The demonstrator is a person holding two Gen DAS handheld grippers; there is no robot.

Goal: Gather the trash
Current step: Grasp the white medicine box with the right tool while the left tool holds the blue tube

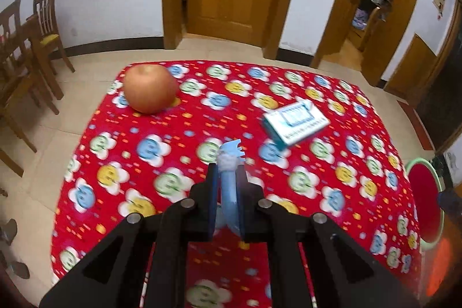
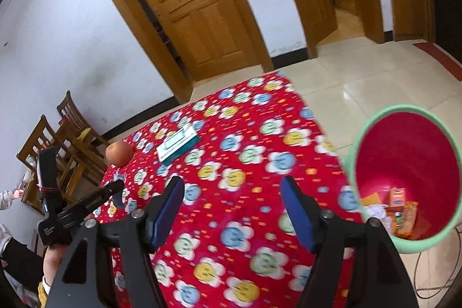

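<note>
no legible txt, all blurred

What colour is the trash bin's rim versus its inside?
The bin has a pale green rim and a red inside, clearest in the right wrist view.

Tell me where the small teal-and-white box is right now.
The teal-and-white box lies flat on the flowered tablecloth, right of the apple in the left wrist view, and beyond the left claw and its blue wrapper.

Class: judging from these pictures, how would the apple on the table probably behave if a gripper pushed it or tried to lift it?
The apple is round and rests unsupported on the cloth, so a push would probably roll it. Its smooth curved skin could slip between flat pads, and it looks fairly heavy.
</note>
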